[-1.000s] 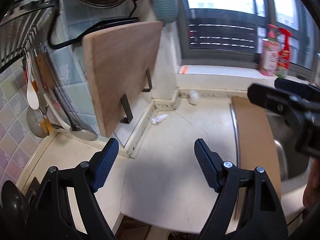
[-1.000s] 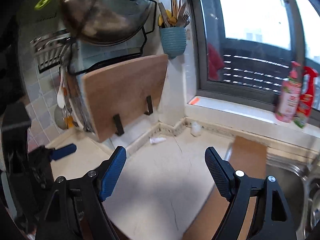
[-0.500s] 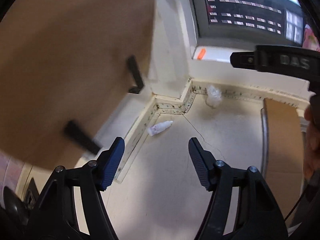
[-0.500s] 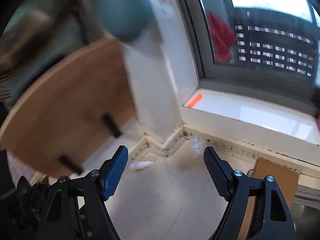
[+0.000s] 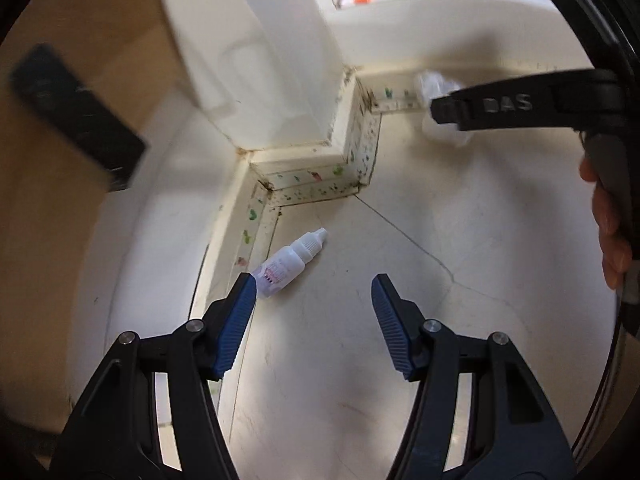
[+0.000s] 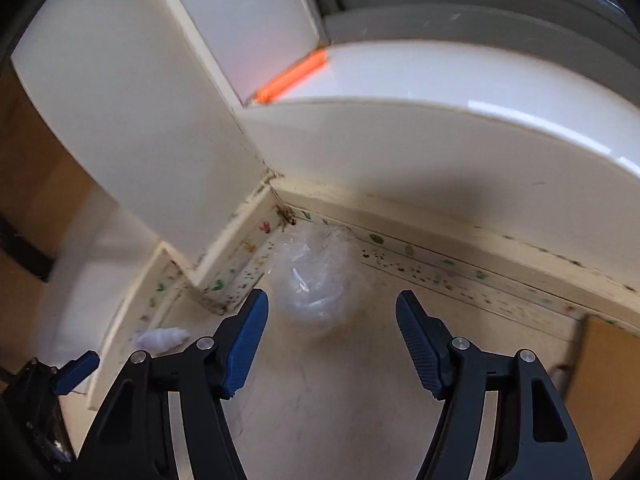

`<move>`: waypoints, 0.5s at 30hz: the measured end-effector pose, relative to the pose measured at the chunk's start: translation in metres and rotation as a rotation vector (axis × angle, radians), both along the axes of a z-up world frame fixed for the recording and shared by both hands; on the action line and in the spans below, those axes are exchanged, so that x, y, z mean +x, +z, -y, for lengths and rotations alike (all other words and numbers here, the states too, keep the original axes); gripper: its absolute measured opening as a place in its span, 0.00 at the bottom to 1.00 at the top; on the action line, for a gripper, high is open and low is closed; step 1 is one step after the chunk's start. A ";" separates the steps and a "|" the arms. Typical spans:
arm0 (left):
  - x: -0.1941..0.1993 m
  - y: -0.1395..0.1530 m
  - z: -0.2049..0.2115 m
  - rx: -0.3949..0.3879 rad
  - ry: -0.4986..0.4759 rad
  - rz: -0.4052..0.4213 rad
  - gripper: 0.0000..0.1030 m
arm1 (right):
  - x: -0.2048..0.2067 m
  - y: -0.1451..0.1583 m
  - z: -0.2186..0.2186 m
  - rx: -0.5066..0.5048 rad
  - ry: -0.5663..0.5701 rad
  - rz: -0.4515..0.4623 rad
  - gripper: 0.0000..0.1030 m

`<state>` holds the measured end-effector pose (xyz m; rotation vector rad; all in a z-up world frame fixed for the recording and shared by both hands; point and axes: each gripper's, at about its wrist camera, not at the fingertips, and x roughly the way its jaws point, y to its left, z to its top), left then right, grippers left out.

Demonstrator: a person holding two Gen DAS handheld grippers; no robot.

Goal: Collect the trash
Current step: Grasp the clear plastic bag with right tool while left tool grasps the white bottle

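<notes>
A small white dropper bottle (image 5: 289,263) lies on its side on the cream counter, beside the speckled edging strip. My left gripper (image 5: 312,284) hovers just short of it; its jaws are closing with nothing between them, the bottle's base by the left fingertip. A crumpled clear plastic wrapper (image 6: 316,280) sits in the counter corner under the window sill. My right gripper (image 6: 332,300) is just before it, jaws closing, the wrapper ahead of the tips and untouched. In the left wrist view the wrapper (image 5: 430,84) is half hidden behind the right gripper's black body (image 5: 520,106).
A wooden cutting board (image 5: 52,184) on black brackets stands at the left. A white wall column (image 6: 132,120) juts out between the two pieces of trash. An orange object (image 6: 296,74) lies on the sill. A brown board (image 6: 600,380) lies at the right. A person's hand (image 5: 608,228) grips the right tool.
Both grippers have dropped towards the counter corner and narrowed. The bottle now lies just ahead of the left fingertips and the wrapper just ahead of the right ones. The upper shelves and window have left view.
</notes>
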<state>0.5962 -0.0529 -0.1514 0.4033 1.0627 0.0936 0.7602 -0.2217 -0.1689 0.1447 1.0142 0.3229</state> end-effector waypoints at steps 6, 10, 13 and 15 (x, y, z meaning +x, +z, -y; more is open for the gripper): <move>0.012 -0.020 -0.006 0.049 -0.037 -0.066 0.57 | 0.037 -0.030 -0.023 -0.044 0.027 -0.007 0.50; 0.020 -0.028 -0.008 0.087 -0.077 -0.095 0.57 | 0.051 -0.034 -0.032 -0.045 0.073 0.016 0.42; 0.026 -0.033 -0.008 0.105 -0.102 -0.108 0.57 | 0.058 -0.036 -0.029 -0.012 0.098 0.021 0.40; 0.031 -0.036 -0.011 0.097 -0.107 -0.123 0.56 | 0.058 -0.039 -0.024 -0.006 0.089 0.024 0.40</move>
